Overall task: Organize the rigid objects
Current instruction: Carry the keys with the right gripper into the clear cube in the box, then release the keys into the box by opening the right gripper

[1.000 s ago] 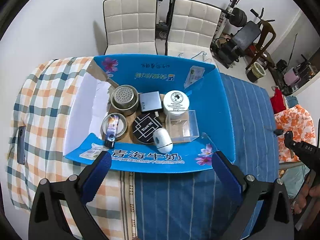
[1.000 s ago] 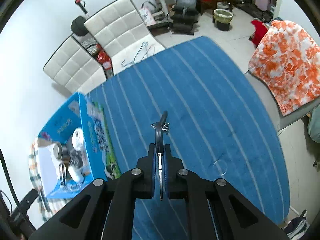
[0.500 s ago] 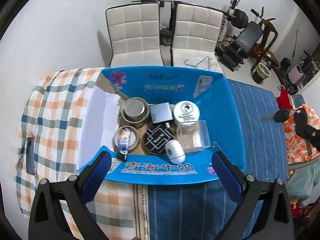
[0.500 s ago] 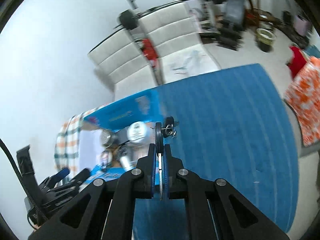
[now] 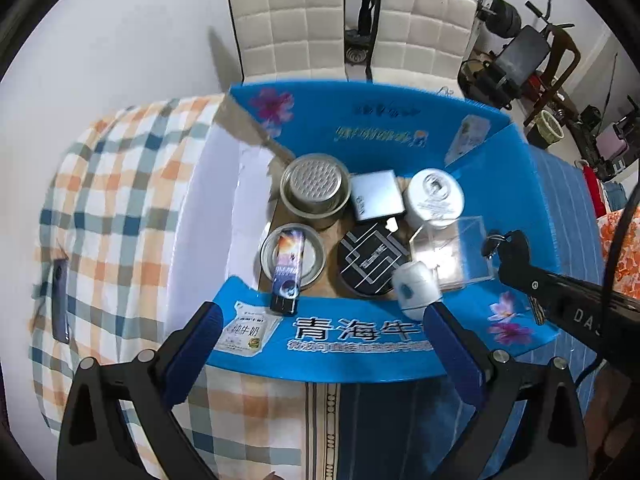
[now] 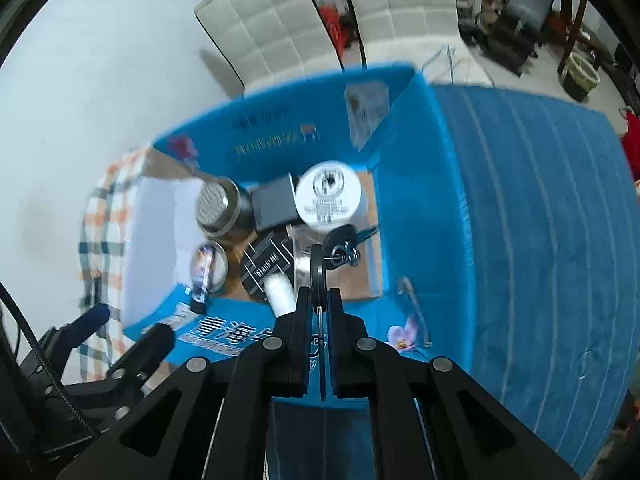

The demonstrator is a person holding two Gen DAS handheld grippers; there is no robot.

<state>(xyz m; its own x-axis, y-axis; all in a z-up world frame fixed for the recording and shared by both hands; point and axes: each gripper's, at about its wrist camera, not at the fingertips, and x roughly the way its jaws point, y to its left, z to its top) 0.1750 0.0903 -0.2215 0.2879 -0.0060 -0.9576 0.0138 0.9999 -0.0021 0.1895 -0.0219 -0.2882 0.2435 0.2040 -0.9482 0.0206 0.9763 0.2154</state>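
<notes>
The right gripper (image 6: 319,280) has its jaws clamped tight on a bunch of black-headed keys on a metal ring (image 6: 340,246), which hangs over the clear plastic box (image 5: 450,250) at the right side of the open blue cardboard carton (image 5: 384,344). The left gripper (image 5: 320,344) hovers by the carton's near flap, jaws spread wide and empty. Inside the carton sit a round steel strainer cup (image 5: 314,186), a grey square case (image 5: 376,196), a white round jar (image 5: 436,196), a black patterned disc (image 5: 372,258) and a white mouse (image 5: 416,286). The carton rests on a blue striped cloth (image 6: 540,208) beside a checked orange cloth (image 5: 116,200). Two white padded chairs (image 5: 288,24) stand against the wall behind.
</notes>
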